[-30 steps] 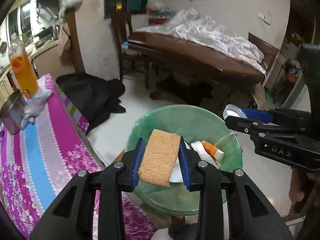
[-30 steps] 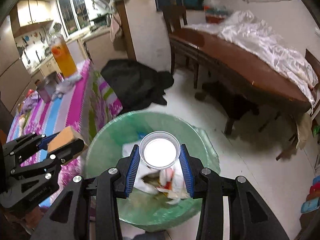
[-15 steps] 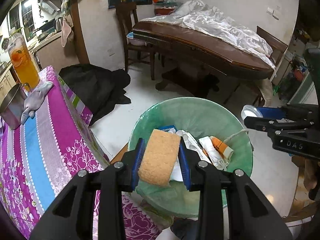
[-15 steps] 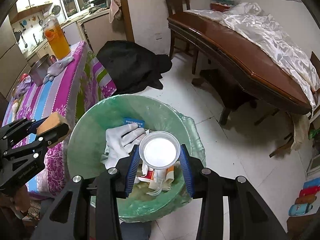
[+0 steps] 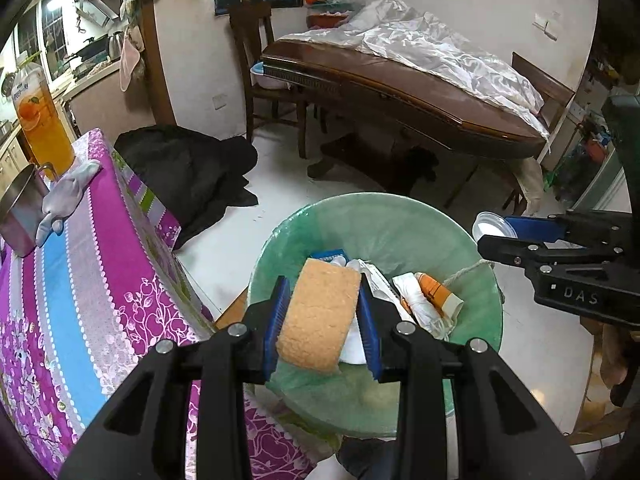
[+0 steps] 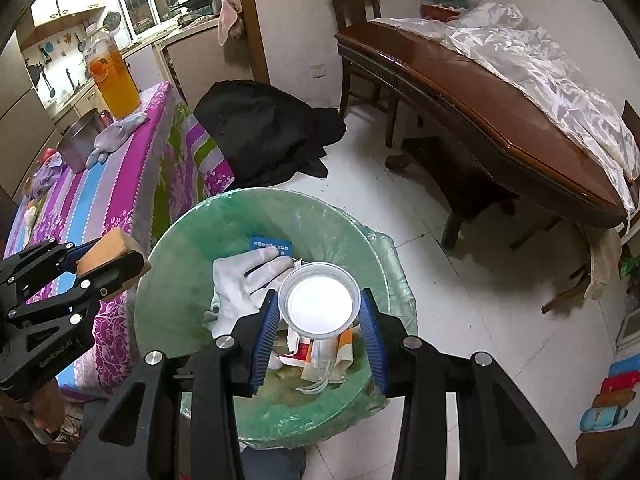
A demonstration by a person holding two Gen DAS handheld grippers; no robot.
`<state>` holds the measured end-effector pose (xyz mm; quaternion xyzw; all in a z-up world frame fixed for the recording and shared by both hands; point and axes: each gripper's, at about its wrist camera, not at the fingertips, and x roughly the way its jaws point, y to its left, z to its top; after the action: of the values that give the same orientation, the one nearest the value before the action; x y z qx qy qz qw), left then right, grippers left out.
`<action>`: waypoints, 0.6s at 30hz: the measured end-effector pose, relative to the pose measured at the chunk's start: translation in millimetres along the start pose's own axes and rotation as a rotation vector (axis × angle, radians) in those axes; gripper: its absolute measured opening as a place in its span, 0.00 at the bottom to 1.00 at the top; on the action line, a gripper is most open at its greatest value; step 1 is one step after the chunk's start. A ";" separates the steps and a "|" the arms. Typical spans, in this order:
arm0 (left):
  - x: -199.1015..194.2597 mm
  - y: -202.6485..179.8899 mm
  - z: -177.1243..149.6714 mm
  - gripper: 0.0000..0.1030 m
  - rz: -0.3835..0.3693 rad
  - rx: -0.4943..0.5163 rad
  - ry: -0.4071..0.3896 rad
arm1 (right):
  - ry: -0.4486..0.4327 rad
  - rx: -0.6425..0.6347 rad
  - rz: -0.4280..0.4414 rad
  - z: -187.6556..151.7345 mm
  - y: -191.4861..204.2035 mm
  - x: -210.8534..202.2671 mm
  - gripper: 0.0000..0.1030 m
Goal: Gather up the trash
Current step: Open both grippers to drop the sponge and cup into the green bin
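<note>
The bottom of the green-lined trash bin (image 6: 168,280) is buried under litter, so how deep the pile goes cannot be told; its near rim is cut off behind the black gripper arms in both views; the print on the small blue card (image 6: 270,245) at the back of the bin is too fine to read. In the left wrist view the left gripper (image 5: 323,320) blocks much of the bin, and only the tip of the right gripper (image 5: 520,236) pokes in from the right edge. A person's hand shows only as a dim patch at the lower left of the right wrist view.

On to the tongs: the left gripper is clamped on a tan sponge (image 5: 320,316), both blue pads pressed against its 2 long sides, hanging over the near left side of the bin; the right gripper (image 6: 320,320) is closed part-way round a clear plastic cup (image 6: 319,300), pads touching its rim on each side, directly above the rubbish. Below the cup lie a white glove (image 6: 240,280) and an orange-and-white wrapper (image 5: 434,292). Beside the bin stands a table with a purple striped cloth (image 6: 120,184), carrying a jar of orange drink (image 6: 114,80).
</note>
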<state>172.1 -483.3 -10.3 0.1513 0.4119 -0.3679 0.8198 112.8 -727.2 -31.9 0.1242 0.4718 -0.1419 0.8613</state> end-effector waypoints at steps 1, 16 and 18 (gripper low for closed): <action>0.5 0.0 0.1 0.31 0.000 0.000 0.000 | 0.001 0.000 0.002 0.2 0.3 0.4 0.41; -0.8 7.6 -0.7 0.71 0.010 -0.026 -0.029 | -0.037 0.037 0.021 -4.7 -7.5 -2.5 0.66; -2.2 7.9 -1.7 0.72 0.010 -0.027 -0.033 | -0.063 0.033 0.013 -8.5 -5.9 -8.3 0.69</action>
<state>176.1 -475.8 -10.0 0.1361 0.4027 -0.3605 0.8303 99.8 -728.7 -29.7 0.1371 0.4412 -0.1481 0.8744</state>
